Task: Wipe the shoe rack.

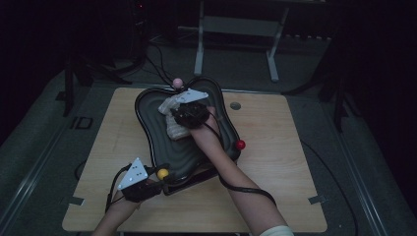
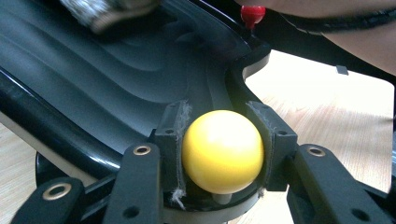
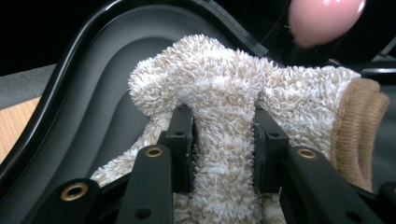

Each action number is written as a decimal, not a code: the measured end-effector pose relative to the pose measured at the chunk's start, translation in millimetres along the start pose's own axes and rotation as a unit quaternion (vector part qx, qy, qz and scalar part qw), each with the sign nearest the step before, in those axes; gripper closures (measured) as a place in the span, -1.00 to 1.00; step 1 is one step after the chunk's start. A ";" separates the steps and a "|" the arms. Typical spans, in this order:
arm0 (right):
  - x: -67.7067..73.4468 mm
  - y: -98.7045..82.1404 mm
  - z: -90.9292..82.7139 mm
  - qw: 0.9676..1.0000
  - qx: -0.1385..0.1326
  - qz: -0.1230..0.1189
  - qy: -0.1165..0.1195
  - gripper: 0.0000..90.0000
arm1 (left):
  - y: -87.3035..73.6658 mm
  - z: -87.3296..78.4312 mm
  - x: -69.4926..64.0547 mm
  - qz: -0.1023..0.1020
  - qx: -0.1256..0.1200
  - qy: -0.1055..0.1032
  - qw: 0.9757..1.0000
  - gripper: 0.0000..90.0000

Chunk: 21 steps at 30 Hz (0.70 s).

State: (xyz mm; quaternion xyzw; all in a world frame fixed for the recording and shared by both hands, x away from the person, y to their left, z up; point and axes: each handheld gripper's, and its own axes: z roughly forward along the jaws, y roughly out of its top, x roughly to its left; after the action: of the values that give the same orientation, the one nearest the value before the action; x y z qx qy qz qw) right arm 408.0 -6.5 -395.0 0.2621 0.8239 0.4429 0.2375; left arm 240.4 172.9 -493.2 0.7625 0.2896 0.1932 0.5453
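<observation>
Nearest the person, at the black tray's (image 1: 147,129) near corner, the left gripper (image 2: 223,154) has its jaws clamped on the yellow knob (image 2: 222,150), steadying the tray. Farther in, over the tray's ridged middle, the right gripper (image 3: 223,140) pinches a fold of the fluffy sock (image 3: 224,88), which lies inside toward the pink knob (image 3: 322,18). This looks like the wiping step; next comes a pressed drag across the tray.
</observation>
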 end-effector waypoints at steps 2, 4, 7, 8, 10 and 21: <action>3.2 -5.3 -3.0 1.000 0.000 -0.007 0.001 0.45 | 0.3 0.0 0.2 0.001 0.001 0.000 1.000 0.33; 4.2 -10.4 -6.2 1.000 0.000 -0.009 0.004 0.45 | 0.1 0.0 -0.2 0.001 0.001 0.001 1.000 0.33; 7.4 -17.3 -10.5 1.000 0.001 -0.010 0.011 0.45 | 0.4 0.0 0.2 0.001 0.002 0.000 1.000 0.33; 9.3 -19.6 -11.9 1.000 0.001 -0.012 0.010 0.45 | 0.3 0.1 0.2 0.001 0.002 0.000 1.000 0.33; 12.2 -23.6 -14.5 1.000 0.000 -0.017 0.012 0.44 | -0.1 0.1 -0.1 0.001 0.000 0.001 1.000 0.33; 30.5 -48.7 -29.2 0.999 0.000 -0.027 0.022 0.44 | -0.4 0.2 -0.5 0.000 -0.001 0.002 1.000 0.33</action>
State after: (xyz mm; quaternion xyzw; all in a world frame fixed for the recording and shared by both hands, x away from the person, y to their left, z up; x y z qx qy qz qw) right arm 356.1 -27.5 -426.9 0.2297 0.8356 0.4420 0.2317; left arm 240.0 172.6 -493.6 0.7615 0.2904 0.1946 0.5459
